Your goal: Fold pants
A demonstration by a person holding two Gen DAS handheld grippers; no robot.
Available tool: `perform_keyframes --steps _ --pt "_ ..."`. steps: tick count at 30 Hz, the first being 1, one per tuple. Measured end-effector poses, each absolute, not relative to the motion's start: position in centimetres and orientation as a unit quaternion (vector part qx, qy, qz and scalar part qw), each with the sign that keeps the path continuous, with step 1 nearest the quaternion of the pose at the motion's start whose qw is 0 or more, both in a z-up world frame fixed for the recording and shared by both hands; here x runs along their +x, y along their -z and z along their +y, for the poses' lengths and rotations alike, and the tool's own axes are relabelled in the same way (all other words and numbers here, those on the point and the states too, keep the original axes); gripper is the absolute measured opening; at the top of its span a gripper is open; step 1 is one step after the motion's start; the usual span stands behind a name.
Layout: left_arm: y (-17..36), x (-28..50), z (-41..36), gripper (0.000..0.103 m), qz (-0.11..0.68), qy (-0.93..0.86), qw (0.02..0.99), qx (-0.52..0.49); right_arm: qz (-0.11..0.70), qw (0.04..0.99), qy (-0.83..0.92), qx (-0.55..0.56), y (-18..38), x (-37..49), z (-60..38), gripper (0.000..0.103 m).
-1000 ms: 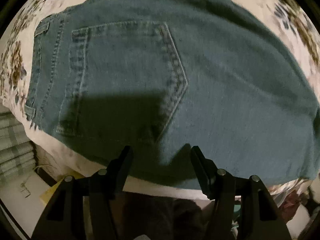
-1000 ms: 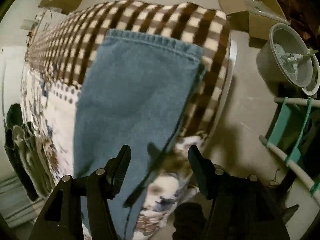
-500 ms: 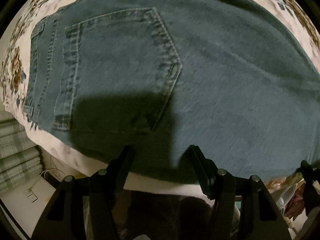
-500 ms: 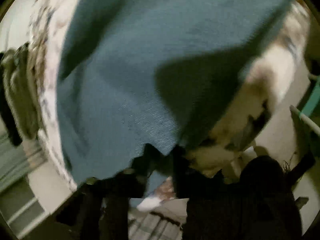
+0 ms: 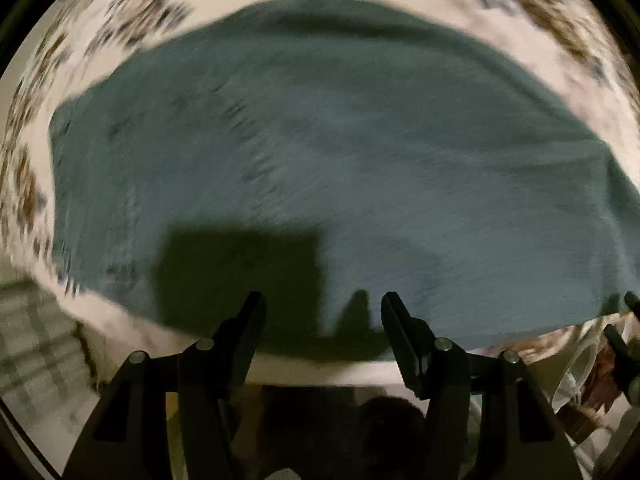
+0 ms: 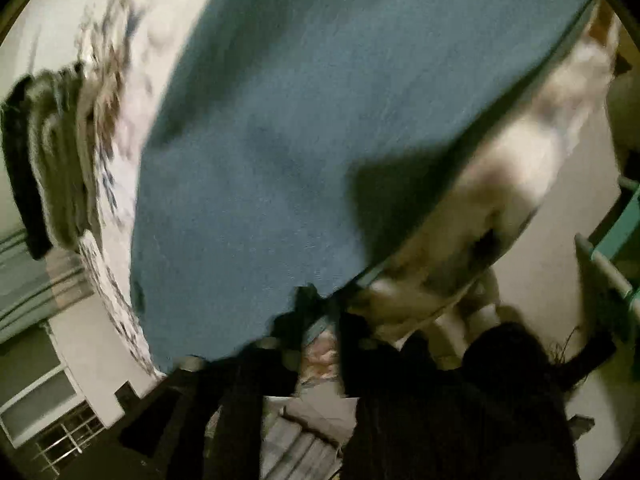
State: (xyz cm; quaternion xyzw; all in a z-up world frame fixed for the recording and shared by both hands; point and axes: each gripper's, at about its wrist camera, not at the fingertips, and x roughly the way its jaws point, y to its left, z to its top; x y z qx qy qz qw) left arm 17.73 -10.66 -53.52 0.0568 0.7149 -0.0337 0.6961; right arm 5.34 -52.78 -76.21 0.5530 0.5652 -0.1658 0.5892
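Blue jeans (image 5: 340, 152) lie flat on a floral bedsheet (image 5: 280, 8) and fill the blurred left wrist view. My left gripper (image 5: 323, 308) hangs open over their near edge, pointing straight down, with nothing between its fingers. The right wrist view shows a jeans leg (image 6: 320, 140) running up and to the right. My right gripper (image 6: 326, 316) is dark and blurred at the leg's near edge. Its fingers stand close together with the fabric's edge between them, and its jaws are opening.
A stack of folded dark and olive clothes (image 6: 48, 152) sits on the bed's left side. A teal-framed rack (image 6: 616, 248) stands on the floor at right. A person's dark sleeve (image 6: 500, 380) is near the right gripper. A grey striped cloth (image 5: 32, 344) lies below the bed.
The right gripper dropped from open above the leg to the near edge and closed on it. The left gripper slid along the jeans; the back pocket has shifted and blurred.
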Motion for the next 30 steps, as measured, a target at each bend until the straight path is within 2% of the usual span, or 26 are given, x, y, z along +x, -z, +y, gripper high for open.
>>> perform_keyframes --steps 1,2,7,11,13,14,15,18,20,22,23,25,26,27,30 --pt "53.5 17.9 -11.7 0.058 0.712 0.044 0.698 0.060 0.542 0.602 0.186 0.556 75.6 4.2 -54.5 0.058" --pt "53.7 18.2 -12.8 0.058 0.711 0.056 0.699 0.058 0.518 0.612 0.213 0.558 75.1 2.9 -56.4 0.059" --pt "55.4 19.2 -16.7 0.058 0.708 0.086 0.698 0.061 0.425 0.623 0.315 0.576 75.2 -1.9 -65.2 0.059" --pt "57.3 19.4 -18.7 0.058 0.710 0.088 0.693 0.087 0.382 0.633 0.336 0.584 77.0 -3.2 -70.2 0.058" --pt "57.8 19.5 -18.8 0.061 0.707 0.088 0.696 0.093 0.353 0.639 0.338 0.594 77.5 -3.7 -71.6 0.039" --pt "57.9 19.5 -18.8 0.062 0.705 0.090 0.697 0.095 0.347 0.644 0.344 0.589 77.3 -3.7 -72.0 0.017" --pt "57.9 19.5 -18.8 0.062 0.705 0.091 0.697 0.096 0.345 0.649 0.344 0.585 77.1 -3.7 -72.3 0.011" --pt "57.9 19.5 -18.5 0.066 0.703 0.096 0.698 0.096 0.324 0.676 0.343 0.566 75.3 -3.4 -72.8 0.008" --pt "58.1 19.8 -18.1 0.070 0.702 0.097 0.700 0.094 0.319 0.673 0.335 0.577 76.0 -3.5 -73.3 0.008" --pt "58.3 19.9 -17.5 0.079 0.702 0.099 0.700 0.086 0.323 0.669 0.317 0.590 77.2 -3.6 -73.5 0.012" --pt "58.4 20.0 -17.1 0.083 0.702 0.101 0.700 0.081 0.319 0.667 0.299 0.603 77.9 -3.7 -73.8 0.017" --pt "59.2 20.3 -17.0 0.103 0.708 0.122 0.693 0.063 0.302 0.667 0.267 0.626 78.7 -3.9 -74.3 0.030" --pt "59.6 20.4 -17.3 0.103 0.710 0.118 0.690 0.076 0.286 0.669 0.250 0.638 79.0 -3.9 -74.5 0.042" --pt "59.7 20.4 -17.3 0.103 0.709 0.114 0.691 0.082 0.276 0.670 0.240 0.646 79.2 -4.0 -74.7 0.050" --pt "59.8 20.5 -17.0 0.103 0.707 0.098 0.696 0.073 0.258 0.672 0.225 0.657 79.8 -3.2 -74.9 0.051"
